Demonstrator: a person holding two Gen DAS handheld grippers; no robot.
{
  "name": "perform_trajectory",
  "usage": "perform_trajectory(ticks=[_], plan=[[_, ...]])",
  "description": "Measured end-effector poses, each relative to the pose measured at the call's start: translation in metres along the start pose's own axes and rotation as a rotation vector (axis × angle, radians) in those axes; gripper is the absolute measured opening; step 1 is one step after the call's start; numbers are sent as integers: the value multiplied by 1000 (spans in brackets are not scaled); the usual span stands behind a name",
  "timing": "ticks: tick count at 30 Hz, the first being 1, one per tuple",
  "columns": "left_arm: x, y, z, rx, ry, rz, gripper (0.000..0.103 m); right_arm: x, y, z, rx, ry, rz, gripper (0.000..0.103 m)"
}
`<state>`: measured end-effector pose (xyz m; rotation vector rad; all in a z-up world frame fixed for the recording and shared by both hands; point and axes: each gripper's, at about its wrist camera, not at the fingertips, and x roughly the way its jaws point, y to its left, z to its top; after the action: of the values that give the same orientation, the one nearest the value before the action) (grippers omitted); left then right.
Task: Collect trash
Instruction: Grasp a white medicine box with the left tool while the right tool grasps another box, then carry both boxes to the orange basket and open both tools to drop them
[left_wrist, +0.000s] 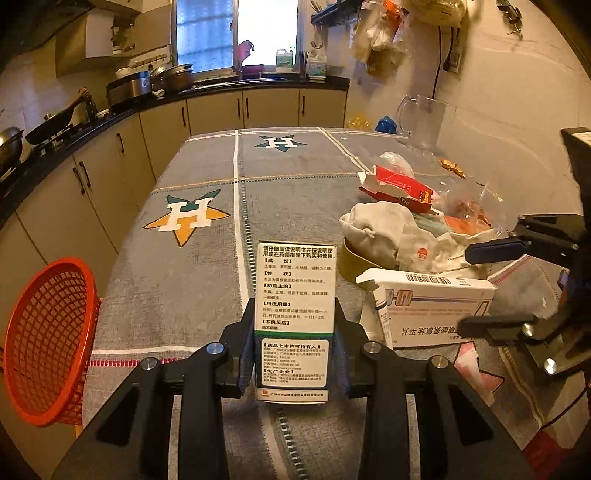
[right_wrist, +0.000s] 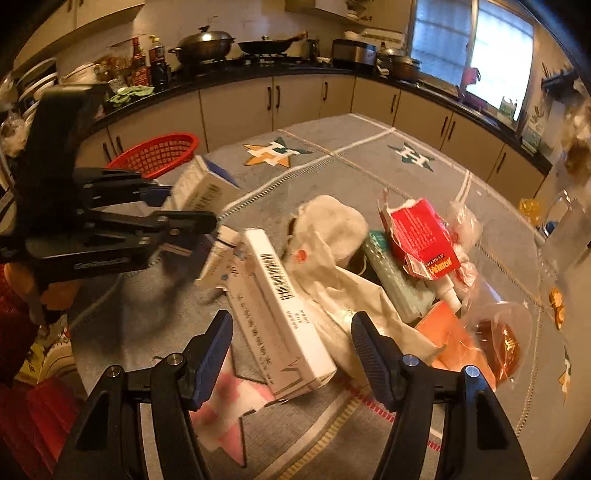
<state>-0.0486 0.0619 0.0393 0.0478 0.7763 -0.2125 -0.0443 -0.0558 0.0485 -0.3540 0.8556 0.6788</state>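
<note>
Left tool (left_wrist: 295, 354) is clamped on an upright medicine carton (left_wrist: 295, 295), pads on its two narrow sides, printed text panel facing the camera. From the right wrist view the same carton (right_wrist: 201, 188) is held off the cloth near the worktop's (left_wrist: 207, 206) left edge, with the left tool (right_wrist: 184, 210) gripping one end.

Right tool (right_wrist: 291, 347) has its jaws standing wide with nothing gripped; they straddle the near end of a long white barcode box (right_wrist: 280, 306), pads apart from it. In the left wrist view the right tool (left_wrist: 476, 288) comes in from the right edge over that box (left_wrist: 436, 306).

Trash pile sits on the right half of the worktop, toward the near edge:
- crumpled white paper wad (right_wrist: 332, 229) just behind the barcode box
- torn red carton (right_wrist: 421, 236) further toward the far-right side, lying on the pile
- clear plastic bag (right_wrist: 495, 332) with something orange inside, near the right edge
- pale green strip (right_wrist: 395, 280) between the wad and the red carton, partly buried

Red mesh basket (left_wrist: 48, 339) is off the worktop's left edge, tilted, nothing visible in it. Same basket (right_wrist: 155, 155) shows at the far-left corner in the right wrist view.

Clear glass jug (left_wrist: 421, 122) stands at the far-right corner.
</note>
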Motion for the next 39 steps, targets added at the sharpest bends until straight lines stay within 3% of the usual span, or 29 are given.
perform_trajectory(ticks=[2,4,10,15,18,22,39], plan=[[0,0,-1,-5,0,2,34,6,-2,-2,6,17,4,57],[-1,0,-3,-3,0,1,34,5,-1,-3,-3,17,-1,52],[-2,0,-6,-12,0,1,34,1,18,-12,-41,49,90,24],[-3,2,-10,-21,5,9,34,6,20,-17,-25,39,72,23],[-5,3,-10,-26,0,13,34,5,18,-17,4,32,81,14],[-10,5,-12,-35,-11,15,34,-5,17,-17,50,7,136,14],[-44,34,-13,-150,-53,74,34,-34,43,11,158,-134,197,14]])
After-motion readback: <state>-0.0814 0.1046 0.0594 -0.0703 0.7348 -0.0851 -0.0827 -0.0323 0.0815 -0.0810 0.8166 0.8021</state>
